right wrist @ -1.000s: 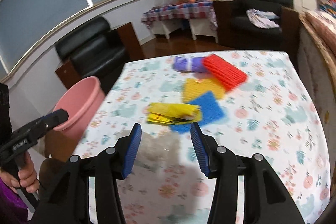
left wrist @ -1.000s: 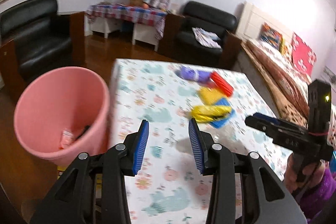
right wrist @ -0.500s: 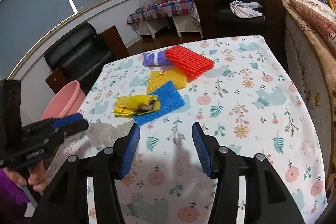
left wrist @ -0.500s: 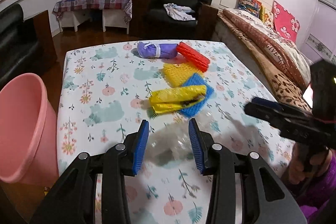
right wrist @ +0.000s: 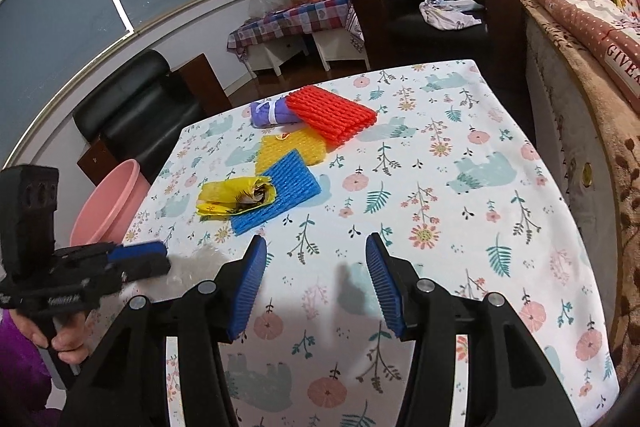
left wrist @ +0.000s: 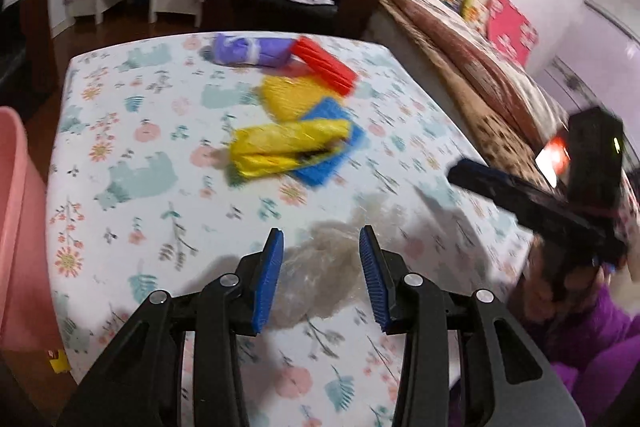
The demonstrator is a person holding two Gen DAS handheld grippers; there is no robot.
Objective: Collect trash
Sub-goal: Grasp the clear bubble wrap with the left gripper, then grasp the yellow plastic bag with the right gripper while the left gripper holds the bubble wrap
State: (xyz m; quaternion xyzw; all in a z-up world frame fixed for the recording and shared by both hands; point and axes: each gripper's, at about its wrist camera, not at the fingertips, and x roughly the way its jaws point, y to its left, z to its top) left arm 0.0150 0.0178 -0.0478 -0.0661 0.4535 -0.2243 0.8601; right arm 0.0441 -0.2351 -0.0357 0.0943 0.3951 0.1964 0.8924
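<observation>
Left wrist view: most of the trash looks uncollected. On the flowery desk (left wrist: 120, 131) there's a crumpled yellow wrapper (left wrist: 280, 147) lying partly on a blue foam net (left wrist: 332, 151), behind that a yellow foam net (left wrist: 288, 95), a red foam net (left wrist: 324, 63) and a purple bundle (left wrist: 248, 51). Closest of all is a crumpled clear plastic bag (left wrist: 320, 267) (blurry, hard to see its edges). The pink bin (left wrist: 20, 227) shows at the left edge beside the desk; its inside is out of view here, so what's gone in can't be told. The left tool (left wrist: 320, 271) has its blue pads spread fairly wide with the clear bag sitting right between them, but the pads don't seem to press on it. So the guess is the bag is the next pick and the squeeze hasn't happened. The right tool (left wrist: 532, 203) pokes in from the right, held by a hand; its jaws can't be read from here.

Right wrist view: same pile mid-desk, nothing moved off. The right tool (right wrist: 316, 283) stands open and empty over bare tablecloth, well short of the wrapper. At the left, the other tool hovers at the clear bag by the near edge, with the bin just past it.
</observation>
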